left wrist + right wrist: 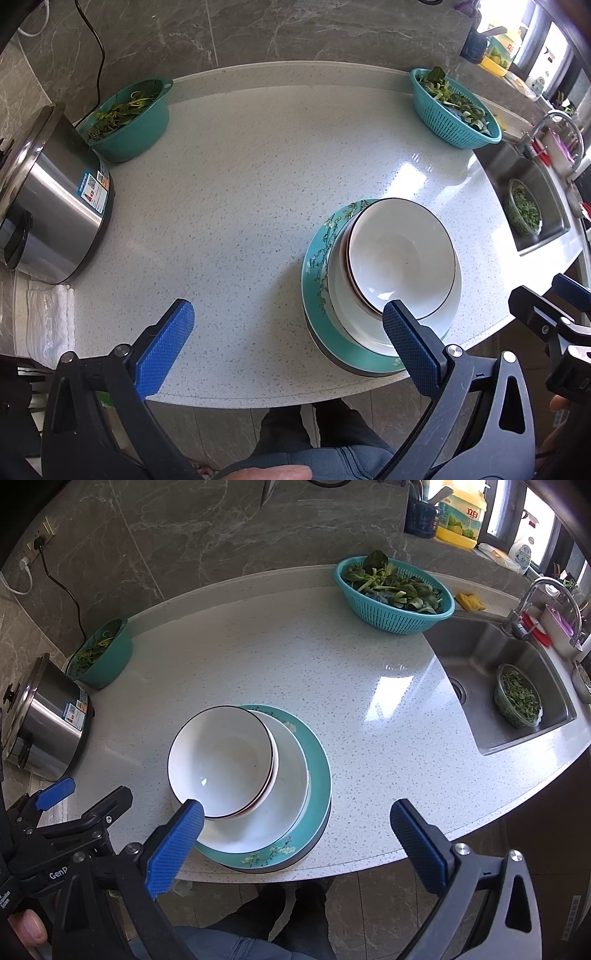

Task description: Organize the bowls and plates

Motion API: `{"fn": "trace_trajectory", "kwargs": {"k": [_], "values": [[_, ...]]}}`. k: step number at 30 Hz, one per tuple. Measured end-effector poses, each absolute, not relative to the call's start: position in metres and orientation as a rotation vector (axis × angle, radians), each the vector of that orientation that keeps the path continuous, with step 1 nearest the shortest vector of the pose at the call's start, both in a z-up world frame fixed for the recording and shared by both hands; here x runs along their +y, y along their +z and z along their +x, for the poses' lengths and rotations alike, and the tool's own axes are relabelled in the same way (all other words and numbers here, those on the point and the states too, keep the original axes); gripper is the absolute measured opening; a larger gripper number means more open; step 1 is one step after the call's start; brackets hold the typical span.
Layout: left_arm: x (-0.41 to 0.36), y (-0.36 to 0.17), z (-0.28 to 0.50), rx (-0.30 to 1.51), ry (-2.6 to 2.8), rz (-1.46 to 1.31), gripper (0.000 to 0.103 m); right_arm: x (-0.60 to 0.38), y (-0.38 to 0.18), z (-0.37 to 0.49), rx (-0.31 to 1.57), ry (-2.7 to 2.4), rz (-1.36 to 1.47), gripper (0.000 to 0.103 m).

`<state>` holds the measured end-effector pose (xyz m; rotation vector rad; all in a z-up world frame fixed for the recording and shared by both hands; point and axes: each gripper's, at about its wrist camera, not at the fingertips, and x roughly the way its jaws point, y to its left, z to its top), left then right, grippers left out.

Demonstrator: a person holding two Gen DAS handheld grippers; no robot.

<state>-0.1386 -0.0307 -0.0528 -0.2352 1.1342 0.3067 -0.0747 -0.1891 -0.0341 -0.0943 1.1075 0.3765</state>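
Big speckled white countertop (295, 672) takes up most of the shot, with a steel sink (517, 701) on the right. Near the front edge there's a stack: a teal floral plate (317, 760) on the bottom, a white plate (288, 775) on it, then nested white bowls (221, 757) sitting off-centre. Both the left gripper (286, 349) and right gripper (295, 843) hang wide open, holding nothing.
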Motion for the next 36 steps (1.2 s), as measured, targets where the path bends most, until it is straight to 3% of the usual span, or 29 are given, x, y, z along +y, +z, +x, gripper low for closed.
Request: {"fn": "trace_trajectory", "kwargs": {"k": [36], "values": [[-0.0378,-0.053,-0.1344,1.134,0.309,-0.224,0.103,-0.186,-0.0377,-0.0727,1.112,0.37,-0.114,0.103]]}}
